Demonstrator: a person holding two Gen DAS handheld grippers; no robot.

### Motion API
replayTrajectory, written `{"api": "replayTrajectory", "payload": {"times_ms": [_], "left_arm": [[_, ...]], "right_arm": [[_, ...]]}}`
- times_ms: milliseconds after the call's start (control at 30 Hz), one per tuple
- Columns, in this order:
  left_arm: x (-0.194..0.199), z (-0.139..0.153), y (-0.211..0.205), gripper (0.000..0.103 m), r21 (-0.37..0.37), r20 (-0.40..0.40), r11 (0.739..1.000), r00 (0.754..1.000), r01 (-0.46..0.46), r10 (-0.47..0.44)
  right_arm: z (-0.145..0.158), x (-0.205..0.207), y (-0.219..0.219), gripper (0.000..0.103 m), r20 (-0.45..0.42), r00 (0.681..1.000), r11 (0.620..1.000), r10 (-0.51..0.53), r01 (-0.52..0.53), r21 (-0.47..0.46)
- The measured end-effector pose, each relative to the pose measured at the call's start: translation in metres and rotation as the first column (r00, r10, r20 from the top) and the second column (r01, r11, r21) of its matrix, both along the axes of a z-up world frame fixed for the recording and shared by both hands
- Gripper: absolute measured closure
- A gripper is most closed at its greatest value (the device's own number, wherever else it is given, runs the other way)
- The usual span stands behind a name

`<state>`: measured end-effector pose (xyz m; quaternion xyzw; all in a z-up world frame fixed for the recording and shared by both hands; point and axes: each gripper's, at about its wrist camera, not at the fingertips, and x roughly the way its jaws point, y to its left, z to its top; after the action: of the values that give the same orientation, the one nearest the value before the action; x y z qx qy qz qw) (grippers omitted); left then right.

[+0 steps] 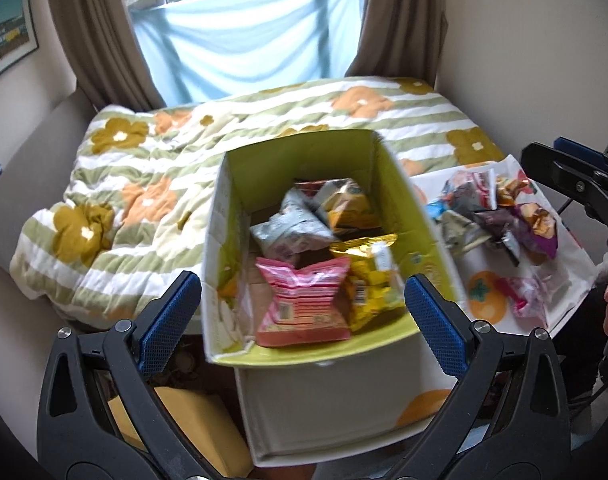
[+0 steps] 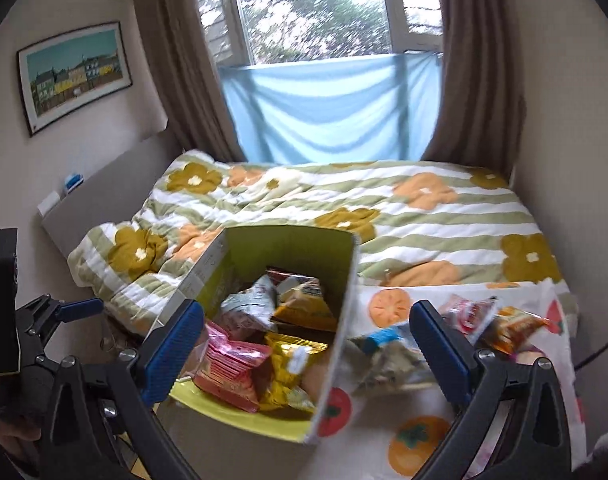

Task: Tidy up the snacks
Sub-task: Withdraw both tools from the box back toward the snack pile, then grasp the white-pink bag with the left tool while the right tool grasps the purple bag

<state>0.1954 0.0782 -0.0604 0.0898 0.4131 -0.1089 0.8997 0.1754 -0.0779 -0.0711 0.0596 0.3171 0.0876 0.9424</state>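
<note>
Both grippers, left (image 1: pixel 301 304) & right (image 2: pixel 308 346), spread wide, holding nothing. Several snack packets already in green-lined cardboard box (image 1: pixel 384 168); loose foil packets (image 1: pixel 500 216) lie beside it on fruit-print cloth (image 2: pixel 416 432). Risk: slippery crinkly foil could slip from grip; box may tip off bed edge.

The left tool (image 1: pixel 301 316) hung wide apart over an open box (image 1: pixel 396 184) with a yellow-green lining, nothing between its blue pads (image 1: pixel 169 322). Inside lay a pink snack bag (image 1: pixel 304 304) nearest the camera, a gold bag (image 1: pixel 370 276) touching its right side, and a grey-white bag (image 1: pixel 289 228) and an orange bag (image 1: pixel 346 204) behind. Right of the box, loose snack packets (image 1: pixel 500 216) sat heaped on a fruit-print cloth (image 1: pixel 486 300). A flowered quilt (image 1: pixel 115 200) covered the bed. The right tool (image 1: pixel 576 184) showed at the right edge.
</note>
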Motion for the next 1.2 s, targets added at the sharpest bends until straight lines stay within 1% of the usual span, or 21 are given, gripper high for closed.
{"api": "replayTrajectory", "payload": {"times_ms": [133, 267, 400, 533, 633, 733, 833, 933, 1000, 1067, 1133, 1200], "left_arm": [[-0.026, 0.005, -0.032, 0.002, -0.013, 0.014, 1.0, 1.0, 0.0, 0.0], [-0.053, 0.005, -0.073, 0.002, -0.042, -0.001, 0.999, 1.0, -0.009, 0.009], [-0.077, -0.001, -0.118, 0.002, -0.06, -0.02, 0.998, 1.0, -0.001, 0.0], [-0.094, -0.014, -0.163, 0.002, -0.066, -0.045, 0.998, 0.999, 0.008, -0.011], [-0.102, -0.03, -0.198, 0.002, -0.084, -0.065, 0.996, 0.998, 0.021, -0.027], [-0.101, -0.047, -0.222, 0.002, -0.104, -0.102, 0.994, 0.994, 0.029, -0.039], [-0.098, -0.067, -0.247, 0.002, -0.075, -0.086, 0.997, 0.996, 0.012, -0.019], [-0.094, -0.091, -0.27, 0.002, -0.079, -0.095, 0.996, 0.995, 0.029, -0.037], [-0.088, -0.111, -0.283, 0.002, -0.097, -0.127, 0.994, 0.99, 0.048, -0.06], [-0.082, -0.128, -0.293, 0.002, -0.1, -0.145, 0.993, 0.987, 0.061, -0.075], [-0.078, -0.148, -0.302, 0.002, -0.105, -0.174, 0.991, 0.98, 0.077, -0.095], [-0.072, -0.168, -0.31, 0.002, -0.107, -0.212, 0.99, 0.971, 0.089, -0.111]], "right_arm": [[0.004, -0.032, -0.035, 0.001, 0.022, 0.999, 0.999, -0.031, 0.031, -0.007], [0.004, -0.064, -0.08, 0.001, 0.026, 0.998, 0.998, -0.051, 0.052, -0.033], [0.005, -0.089, -0.123, 0.001, 0.016, 0.998, 0.996, -0.062, 0.063, -0.055], [-0.002, -0.1, -0.161, 0.001, -0.013, 0.998, 0.997, -0.056, 0.056, -0.058], [-0.01, -0.101, -0.191, 0.001, -0.036, 0.998, 0.996, -0.057, 0.054, -0.077], [-0.019, -0.1, -0.214, 0.001, -0.045, 0.998, 0.994, -0.052, 0.048, -0.102], [-0.03, -0.091, -0.233, 0.001, -0.062, 0.997, 0.993, -0.051, 0.044, -0.11], [-0.047, -0.078, -0.249, 0.001, -0.082, 0.995, 0.993, -0.055, 0.046, -0.112], [-0.058, -0.069, -0.256, 0.001, -0.091, 0.994, 0.992, -0.06, 0.049, -0.118], [-0.071, -0.061, -0.264, 0.001, -0.105, 0.993, 0.993, -0.059, 0.047, -0.108], [-0.087, -0.05, -0.271, 0.001, -0.139, 0.989, 0.996, -0.05, 0.038, -0.085], [-0.1, -0.041, -0.275, 0.001, -0.165, 0.985, 0.996, -0.046, 0.033, -0.084]]}}
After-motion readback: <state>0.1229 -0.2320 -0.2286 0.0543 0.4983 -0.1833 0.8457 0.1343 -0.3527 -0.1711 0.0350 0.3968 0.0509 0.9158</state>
